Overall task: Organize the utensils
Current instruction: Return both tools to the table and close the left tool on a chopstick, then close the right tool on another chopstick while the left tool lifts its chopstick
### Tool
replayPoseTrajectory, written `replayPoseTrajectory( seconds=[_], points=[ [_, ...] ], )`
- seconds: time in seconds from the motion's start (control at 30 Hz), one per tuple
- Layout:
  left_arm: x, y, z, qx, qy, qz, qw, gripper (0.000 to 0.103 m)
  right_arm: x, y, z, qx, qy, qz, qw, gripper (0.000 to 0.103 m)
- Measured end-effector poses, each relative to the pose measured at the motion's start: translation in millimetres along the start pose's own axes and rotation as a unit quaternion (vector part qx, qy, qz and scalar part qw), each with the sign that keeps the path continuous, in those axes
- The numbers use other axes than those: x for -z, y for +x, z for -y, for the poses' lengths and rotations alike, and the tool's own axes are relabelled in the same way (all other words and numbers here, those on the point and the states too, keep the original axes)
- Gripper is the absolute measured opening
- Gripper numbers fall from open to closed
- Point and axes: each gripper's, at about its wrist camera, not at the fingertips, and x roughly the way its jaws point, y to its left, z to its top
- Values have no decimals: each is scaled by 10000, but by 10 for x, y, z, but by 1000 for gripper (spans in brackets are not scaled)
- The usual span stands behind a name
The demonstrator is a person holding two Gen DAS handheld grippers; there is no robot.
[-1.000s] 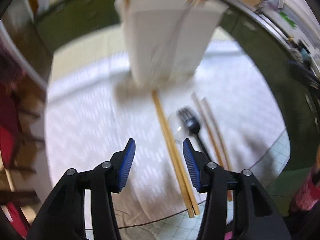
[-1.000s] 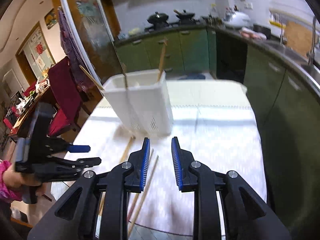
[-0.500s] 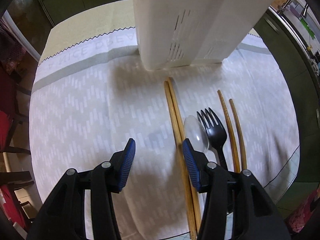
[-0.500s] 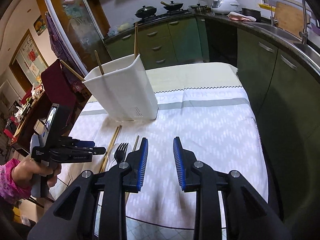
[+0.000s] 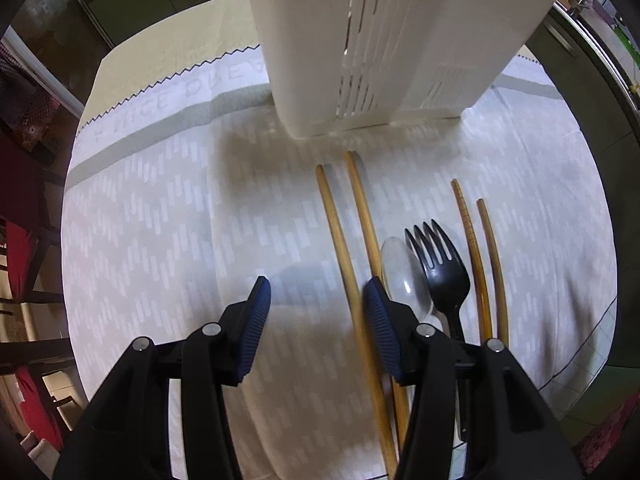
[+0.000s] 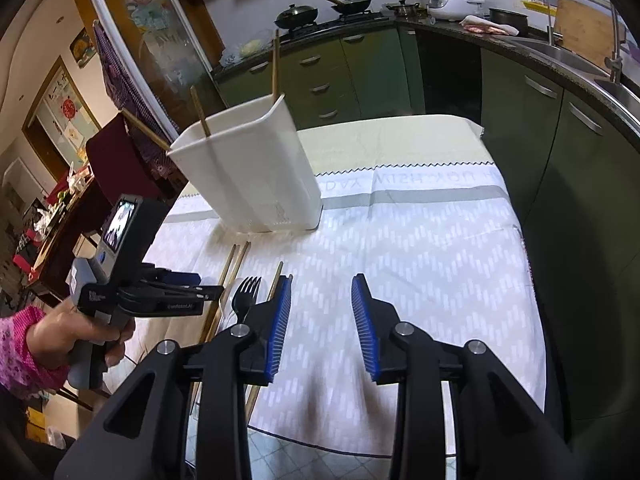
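Left wrist view: the left gripper point(image 5: 316, 300) points steeply down at the white patterned tablecloth point(image 5: 160, 240), jaws about half open with nothing clamped; one chopstick of the light pair point(image 5: 340, 236) lies in the gap close to the right-hand pad, not pinched. Utensils lie in a row in the lower right of centre, handles toward the bottom edge: the light pair, then a clear plastic spoon point(image 5: 404, 276) whose bowl sits just beside the right-hand finger, then a black fork point(image 5: 444, 268) overlapping the spoon's edge, then a darker chopstick pair point(image 5: 480, 264) farthest right. The white slotted utensil holder point(image 5: 380, 40) stands upright at the top centre, its base just beyond the tips of the light pair. Right wrist view: the right gripper point(image 6: 322, 320) is angled down over bare cloth at lower centre; its jaws have just been opening, they stand partly apart, and nothing is between them. The holder point(image 6: 256, 168) shows at upper left of centre with three chopsticks point(image 6: 275, 64) standing in it. At lower left, a hand point(image 6: 80, 332) in a pink patterned sleeve point(image 6: 24, 352) holds the left gripper point(image 6: 216, 292) above the fork point(image 6: 244, 296) and the light pair point(image 6: 236, 260).
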Motion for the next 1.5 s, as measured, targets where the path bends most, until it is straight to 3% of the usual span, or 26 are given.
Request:
replayPoseTrajectory(
  seconds=[0.07,0.17,0.23,0.4,0.6,0.77,1.2,1.37,1.5],
  points=[
    [15,-9,-24,-10,12,-17,10000,41,19,69,-51,18,-97,-111,9999,32],
    [71,-34,-90,17,30,-77,10000,18,46,204,-99,48,-184,-282,9994,32],
    [99,-42,-151,50,44,-138,9999,12,54,304,-133,71,-236,-405,9989,33],
    [95,-31,-289,264,-45,-173,9995,9,37,616,-286,171,-464,-873,9950,34],
    [89,-35,-103,-27,745,48,9972,8,5,1089,-410,395,-561,-1472,9867,34],
    [125,-32,-238,66,811,-9,9967,8,-6,1283,-441,372,-429,-1606,9854,34],
    [335,-51,-461,198,898,22,9958,8,32,1613,-750,1125,-834,-2104,9675,20],
    [265,-63,-458,308,791,-107,9963,8,16,1738,-901,1168,-864,-2260,9632,9],
    [171,-43,-471,323,747,-131,9966,9,-72,1749,-806,927,-459,-2390,9655,6]
  ],
)
